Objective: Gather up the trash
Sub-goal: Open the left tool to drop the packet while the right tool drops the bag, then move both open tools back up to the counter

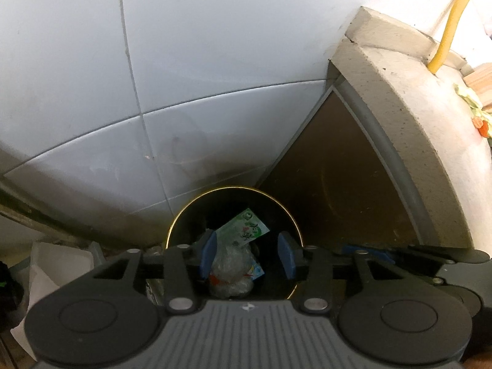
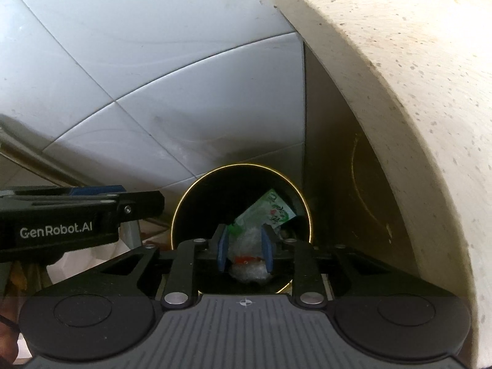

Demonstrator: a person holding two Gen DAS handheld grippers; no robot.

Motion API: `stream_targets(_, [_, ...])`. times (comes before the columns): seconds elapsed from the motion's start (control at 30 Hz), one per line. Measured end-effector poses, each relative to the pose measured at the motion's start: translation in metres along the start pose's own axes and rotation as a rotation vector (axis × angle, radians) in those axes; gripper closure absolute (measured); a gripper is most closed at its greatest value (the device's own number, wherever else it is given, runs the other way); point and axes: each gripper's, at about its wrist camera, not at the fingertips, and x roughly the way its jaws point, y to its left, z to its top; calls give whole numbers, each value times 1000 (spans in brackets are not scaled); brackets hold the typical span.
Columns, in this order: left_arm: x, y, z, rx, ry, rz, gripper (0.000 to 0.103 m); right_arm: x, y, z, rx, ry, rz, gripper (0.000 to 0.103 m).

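Black, with white lettering that read "GenRobot.AI", the left gripper's body entered the right wrist view from the left edge. In its own view the left gripper (image 1: 247, 246) was released: its blue pads (image 1: 209, 252) stood apart with nothing pressed between them. Through that gap, low in the centre of the frame, the bin (image 1: 184, 212) opened straight below, dark inside with a thin gold rim.

The trash already lay in the bin. A wad (image 1: 230, 273) of clear crumpled film with a red scrap sat at the near side, and a green packet (image 1: 243, 229) leaned behind it, its long axis running from lower left to upper right. The packet's print was too small to read.

Further right, the right gripper (image 2: 245, 246) also hung over the bin mouth, just beside the left one. Its pads framed the wad in its own view, but the left wrist view showed the wad lying down in the bin and not at those fingertips, so I judged this gripper released and empty too. Both were about equally near. At the right edge rose a pale speckled counter (image 1: 399, 107), unlabelled.
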Motion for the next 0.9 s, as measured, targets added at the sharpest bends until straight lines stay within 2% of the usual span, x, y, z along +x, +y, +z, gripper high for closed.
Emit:
stream_targets(0.17, [-3,-2,0,8,-8,0,64,-4,-4,-4,5,-8,-12,60])
stream_targets(0.4, [-10,-6,-1,34,-33,6,64,-19,-9,-13,16,-36,-37,40])
stream_targets(0.67, [-18,-14,-2,78,-76,5,64,-41,-8,-23,24,-78,-45,36])
stream_targets(0.9, [-30,-24,-4,145,-148,14,64,-72,-5,-31,19,-143,-40,35])
